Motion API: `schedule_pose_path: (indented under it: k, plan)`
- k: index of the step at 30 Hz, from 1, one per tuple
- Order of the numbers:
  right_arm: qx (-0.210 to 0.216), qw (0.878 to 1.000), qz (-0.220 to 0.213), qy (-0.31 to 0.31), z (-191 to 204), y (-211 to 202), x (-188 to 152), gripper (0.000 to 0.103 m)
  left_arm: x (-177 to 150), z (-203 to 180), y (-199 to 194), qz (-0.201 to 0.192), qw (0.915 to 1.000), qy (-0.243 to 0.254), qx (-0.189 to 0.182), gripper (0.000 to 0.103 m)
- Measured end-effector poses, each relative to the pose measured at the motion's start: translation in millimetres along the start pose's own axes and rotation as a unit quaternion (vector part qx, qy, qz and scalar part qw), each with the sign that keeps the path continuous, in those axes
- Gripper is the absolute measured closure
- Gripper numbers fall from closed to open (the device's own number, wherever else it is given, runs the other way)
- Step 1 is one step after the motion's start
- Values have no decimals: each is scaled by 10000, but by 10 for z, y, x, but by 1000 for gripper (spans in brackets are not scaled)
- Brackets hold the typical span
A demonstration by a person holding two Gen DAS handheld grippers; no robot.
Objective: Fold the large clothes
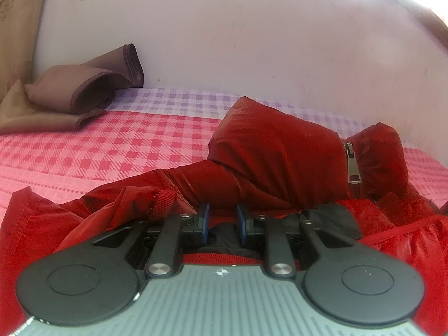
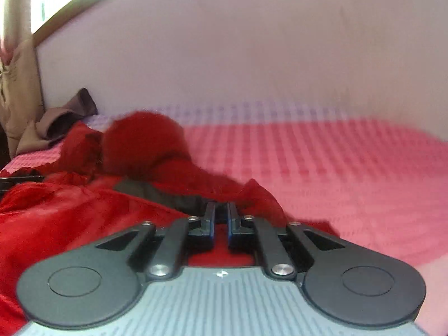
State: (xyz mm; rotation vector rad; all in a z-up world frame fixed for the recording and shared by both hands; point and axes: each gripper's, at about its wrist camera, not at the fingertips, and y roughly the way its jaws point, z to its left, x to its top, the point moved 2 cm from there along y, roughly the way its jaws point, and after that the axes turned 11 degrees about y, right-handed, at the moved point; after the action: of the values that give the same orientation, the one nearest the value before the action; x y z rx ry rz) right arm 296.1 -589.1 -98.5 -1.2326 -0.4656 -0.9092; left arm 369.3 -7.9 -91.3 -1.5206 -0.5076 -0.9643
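A red padded jacket (image 1: 268, 151) with a metal zipper pull (image 1: 353, 168) lies crumpled on the bed. My left gripper (image 1: 223, 215) is low over it, its blue pads a small gap apart around a fold of red fabric and dark lining. In the right wrist view the jacket (image 2: 84, 204) spreads to the left, with its bunched hood or sleeve (image 2: 145, 140) behind. My right gripper (image 2: 221, 210) has its jaws nearly closed on the jacket's red edge by the dark lining. This view is blurred by motion.
The bed has a pink and lilac checked sheet (image 1: 112, 145) (image 2: 336, 173). A brown folded garment (image 1: 84, 92) lies at the back left against the white wall (image 1: 252, 42). A beige curtain (image 2: 19, 84) hangs at the far left.
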Motion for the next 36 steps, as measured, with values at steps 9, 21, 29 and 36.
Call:
schedule_pose_path:
  k: [9, 21, 29, 36]
  plan:
    - [-146, 9998, -136, -60, 48, 201, -145, 97, -3, -4, 11, -2, 10000, 12, 35, 76]
    - [-367, 9980, -376, -354, 139, 117, -187, 97, 94, 425, -1000, -788, 9950, -618, 68, 6]
    - [-357, 9977, -467, -337, 136, 67, -200, 97, -202, 1094, -1393, -318, 9994, -53, 137, 0]
    - [-381, 9973, -495, -373, 147, 53, -208, 97, -647, 1247, -1072, 285, 9976, -150, -610, 0]
